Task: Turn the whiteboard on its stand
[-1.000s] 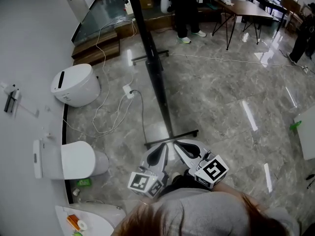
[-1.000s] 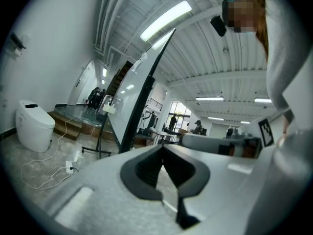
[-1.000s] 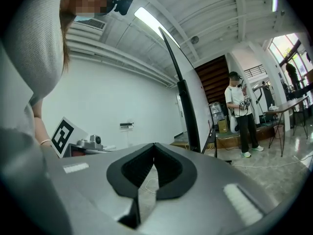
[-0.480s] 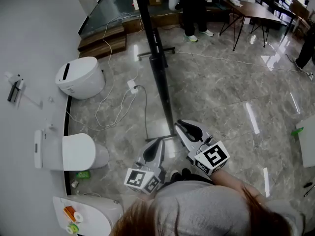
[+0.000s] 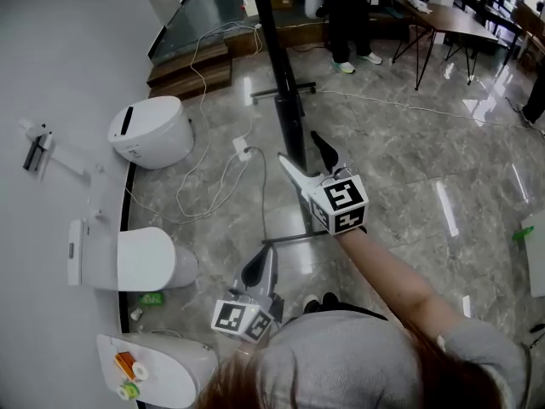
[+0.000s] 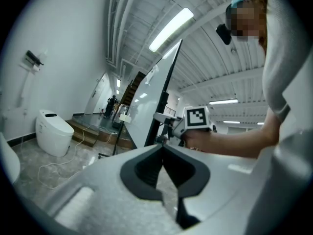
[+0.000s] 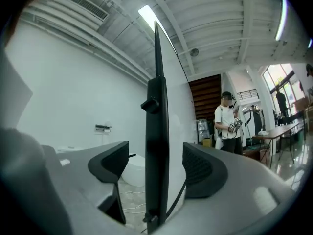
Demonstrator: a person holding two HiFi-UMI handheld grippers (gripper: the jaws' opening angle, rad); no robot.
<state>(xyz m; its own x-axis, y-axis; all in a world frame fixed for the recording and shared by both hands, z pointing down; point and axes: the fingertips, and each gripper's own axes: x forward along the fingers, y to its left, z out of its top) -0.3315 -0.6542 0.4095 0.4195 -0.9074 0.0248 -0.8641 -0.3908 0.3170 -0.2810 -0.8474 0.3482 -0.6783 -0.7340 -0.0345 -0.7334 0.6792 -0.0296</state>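
The whiteboard (image 5: pixel 285 92) stands edge-on to me, a tall black frame edge on a stand with a floor foot (image 5: pixel 298 239). My right gripper (image 5: pixel 298 147) is held out level at that edge. Its jaws have just been opening and now stand wide on either side of it. In the right gripper view the black edge (image 7: pixel 157 131) runs upright between the pads, touching neither, and the white board face (image 7: pixel 175 111) lies just to its right. My left gripper (image 5: pixel 262 261) hangs back near my body, shut and empty. In the left gripper view its tips (image 6: pixel 163 151) meet.
Two white toilets (image 5: pixel 149 130) (image 5: pixel 128 258) stand along the left wall, with loose cables (image 5: pixel 223 186) on the marble floor beside the stand. A person (image 5: pixel 349 11) stands at the back near a table (image 5: pixel 451 20). Low steps (image 5: pixel 192 66) lie at the back left.
My right gripper has swung forward and up from beside the left one to the whiteboard's edge, and its jaws have gone from shut to wide. The left gripper has shifted slightly.
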